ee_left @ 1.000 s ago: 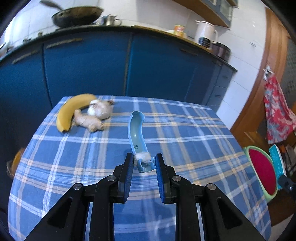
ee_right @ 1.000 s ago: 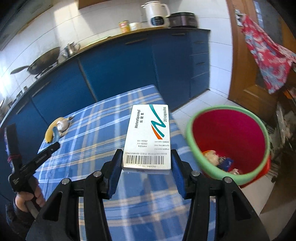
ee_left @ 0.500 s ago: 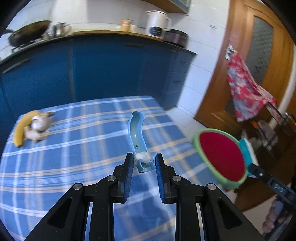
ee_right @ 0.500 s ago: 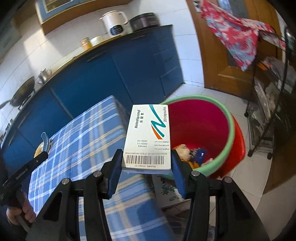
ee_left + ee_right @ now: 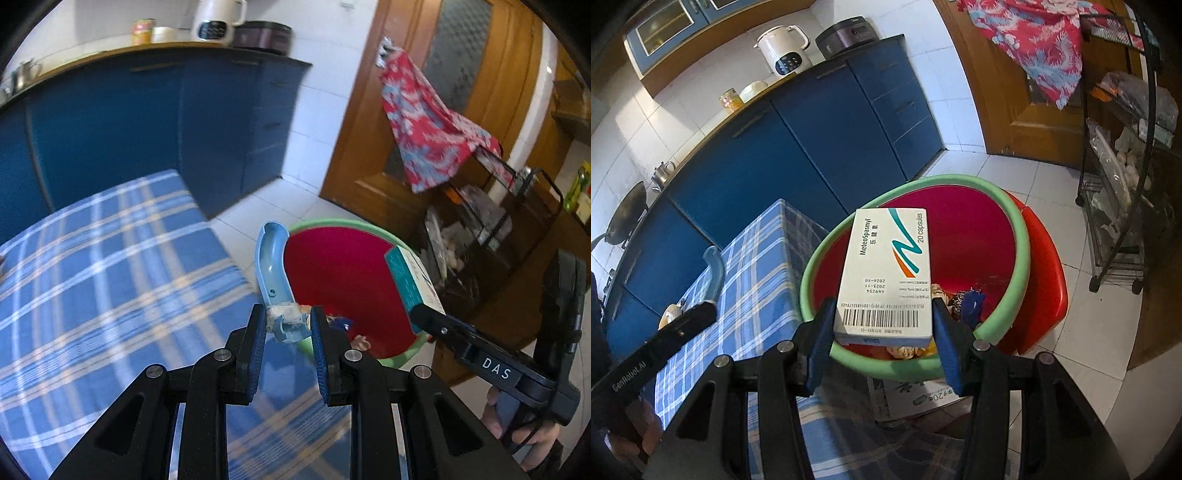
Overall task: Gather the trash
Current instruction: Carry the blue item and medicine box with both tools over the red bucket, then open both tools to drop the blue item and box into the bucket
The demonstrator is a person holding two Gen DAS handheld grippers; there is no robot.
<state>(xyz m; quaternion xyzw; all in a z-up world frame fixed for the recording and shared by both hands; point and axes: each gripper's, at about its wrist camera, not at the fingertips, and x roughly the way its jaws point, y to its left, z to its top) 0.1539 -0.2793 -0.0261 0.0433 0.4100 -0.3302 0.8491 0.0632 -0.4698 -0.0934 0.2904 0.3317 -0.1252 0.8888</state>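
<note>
a white medicine box [image 5: 886,273] with a teal swoosh is held flat over the green-rimmed red bin [image 5: 997,192]; a curved light-blue plastic piece [image 5: 271,266] is held upright beside its rim.

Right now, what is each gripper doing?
Left gripper: shut on curved light-blue plastic piece.
Right gripper: shut on white cardboard medicine box.

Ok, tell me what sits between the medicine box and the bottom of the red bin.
Nothing but air: in the right wrist view the medicine box, clamped in the right gripper, hangs over the open red bin, with trash at its bottom.
</note>
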